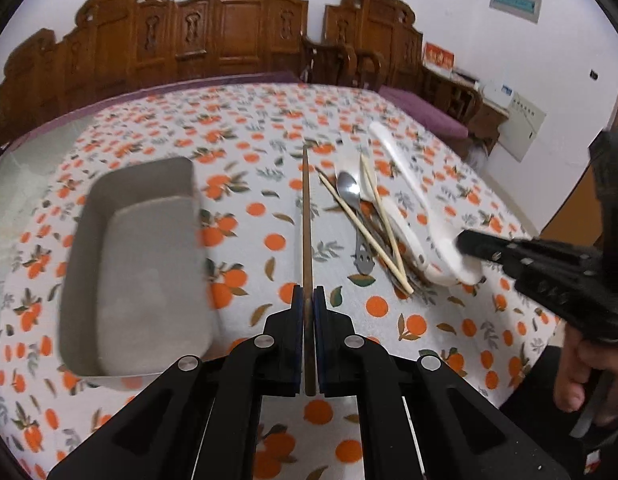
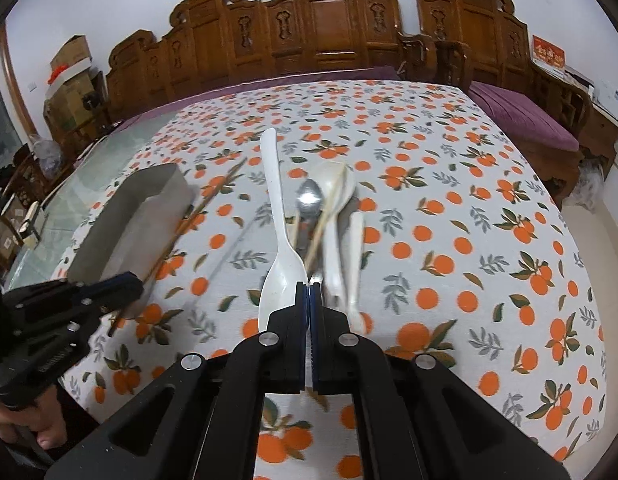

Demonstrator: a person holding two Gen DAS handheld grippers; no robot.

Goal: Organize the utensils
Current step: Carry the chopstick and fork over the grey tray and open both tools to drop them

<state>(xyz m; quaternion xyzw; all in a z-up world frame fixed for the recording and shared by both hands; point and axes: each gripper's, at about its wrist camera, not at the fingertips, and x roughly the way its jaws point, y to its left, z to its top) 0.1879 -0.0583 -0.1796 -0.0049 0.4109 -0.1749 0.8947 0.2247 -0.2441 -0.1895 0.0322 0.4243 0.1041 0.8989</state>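
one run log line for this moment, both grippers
left gripper: shut on brown chopstick | right gripper: shut on white spoon | gray tray: empty

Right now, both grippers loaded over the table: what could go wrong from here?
1. The left gripper pinches the brown chopstick near one end; the long free length could swing or clip the gray tray wall.
2. The right gripper appears to clamp only the bowl edge of the white spoon, so it may twist or slip.
3. That spoon sits beside the pile with the metal spoon; lifting may disturb it.
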